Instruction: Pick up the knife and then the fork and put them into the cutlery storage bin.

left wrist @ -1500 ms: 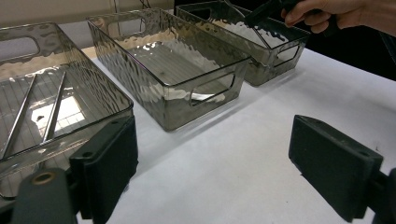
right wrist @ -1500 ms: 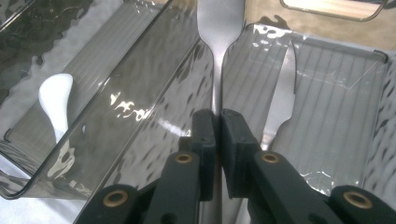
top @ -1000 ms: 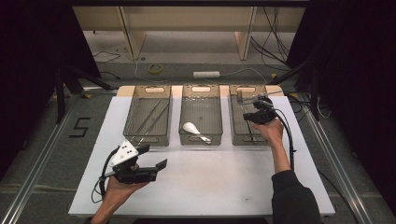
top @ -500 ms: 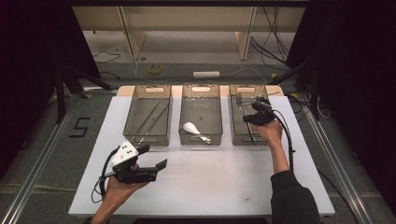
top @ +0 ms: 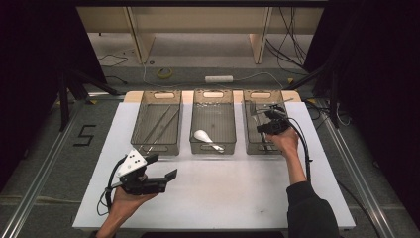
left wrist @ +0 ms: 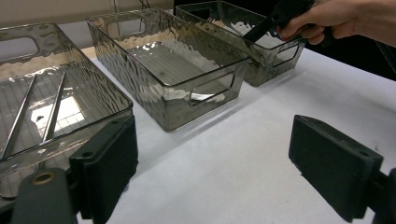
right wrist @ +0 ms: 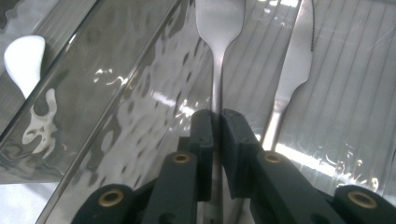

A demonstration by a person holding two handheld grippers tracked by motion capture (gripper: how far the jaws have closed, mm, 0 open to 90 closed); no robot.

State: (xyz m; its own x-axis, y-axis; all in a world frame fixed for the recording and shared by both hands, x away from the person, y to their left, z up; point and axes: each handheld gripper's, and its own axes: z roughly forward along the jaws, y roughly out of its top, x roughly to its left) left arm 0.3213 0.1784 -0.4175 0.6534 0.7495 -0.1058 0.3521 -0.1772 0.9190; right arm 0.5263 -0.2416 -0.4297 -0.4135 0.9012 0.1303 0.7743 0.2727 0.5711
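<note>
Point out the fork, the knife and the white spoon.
fork [right wrist: 215, 88]: right gripper view, its neck.
knife [right wrist: 295, 65]: right gripper view, mid-blade.
white spoon [top: 201, 135]: high view, its bowl.

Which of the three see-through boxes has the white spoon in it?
The middle box. A white spoon lies in it. The left box has thin metal sticks, and the right box has metal cutlery.

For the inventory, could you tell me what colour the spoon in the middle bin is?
White; the spoon shows best in the high view.

A white desk [top: 237, 193] carries three clear smoky bins in a row along its far side: left bin [top: 157, 145], middle bin [top: 214, 99], right bin [top: 252, 146].
</note>
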